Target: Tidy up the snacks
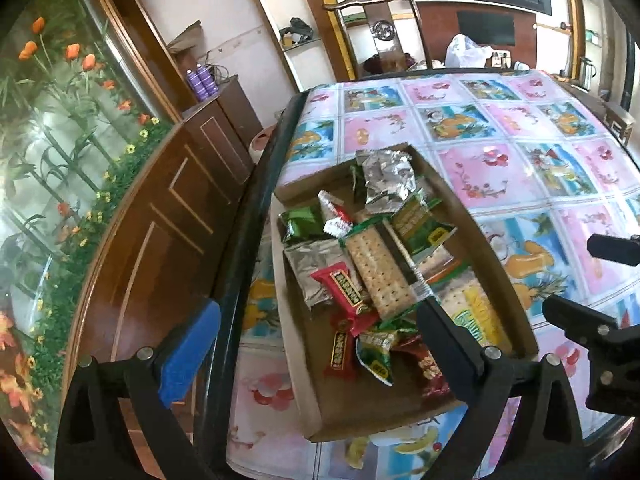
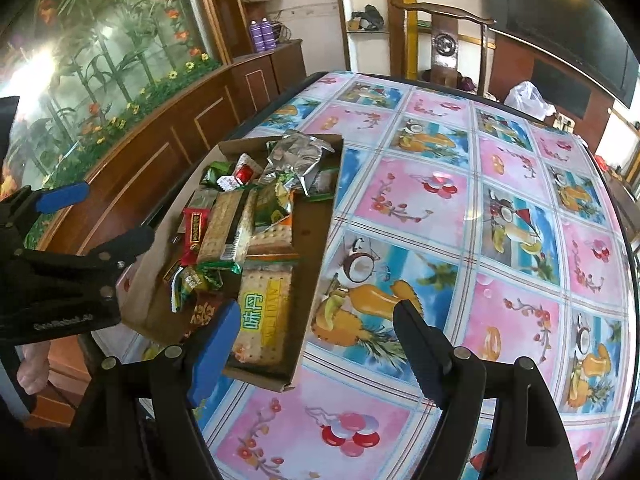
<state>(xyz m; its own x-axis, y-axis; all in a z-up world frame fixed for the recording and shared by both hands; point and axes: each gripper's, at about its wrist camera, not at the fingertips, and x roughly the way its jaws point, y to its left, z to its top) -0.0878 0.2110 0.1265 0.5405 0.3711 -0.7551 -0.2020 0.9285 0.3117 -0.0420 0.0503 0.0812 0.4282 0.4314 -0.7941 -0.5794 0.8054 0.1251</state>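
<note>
Near the table [image 2: 500,184] edge, the snack box [image 2: 316,240] leaves room rightward.

Both wrist views look down, close, over cardboard tray [image 1: 516,312] [image 2: 308,320]; left view from table edge.

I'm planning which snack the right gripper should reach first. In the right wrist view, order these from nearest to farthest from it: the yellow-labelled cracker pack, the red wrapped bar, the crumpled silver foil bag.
From the right gripper, open above the table:
1. Yellow-labelled cracker pack, at the cardboard tray's near end, beside the blue finger.
2. Red wrapped bar, mid-tray, left side.
3. Crumpled silver foil bag, at the tray's far end.
</note>
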